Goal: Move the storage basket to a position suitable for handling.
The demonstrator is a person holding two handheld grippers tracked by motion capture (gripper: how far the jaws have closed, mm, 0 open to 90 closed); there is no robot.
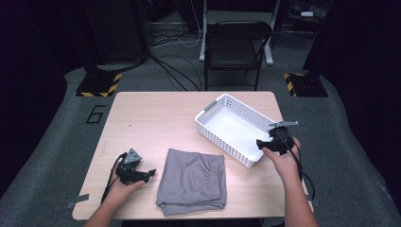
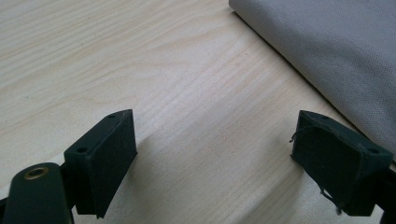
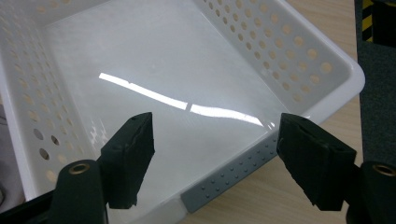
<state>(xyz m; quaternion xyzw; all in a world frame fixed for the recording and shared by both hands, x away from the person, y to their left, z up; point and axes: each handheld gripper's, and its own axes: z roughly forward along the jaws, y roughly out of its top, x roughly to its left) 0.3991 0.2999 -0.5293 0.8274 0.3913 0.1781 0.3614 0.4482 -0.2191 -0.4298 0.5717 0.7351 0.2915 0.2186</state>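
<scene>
Lying folded at six o'clock, the grey shorts [image 1: 191, 181] are probably awaiting the empty white basket [image 1: 211, 107] at two o'clock; left gripper [image 1: 147, 173] and right gripper [image 1: 261, 143] are gaping wide, holding nothing.

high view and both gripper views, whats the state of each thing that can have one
white perforated plastic basket: upright on the table, empty
grey folded cloth garment: folded flat on the table, untouched
left gripper: jaws open, over bare wood beside the garment
right gripper: jaws open, over the basket's near end with the grey handle
black folding chair: unfolded, unoccupied, behind the table
</scene>
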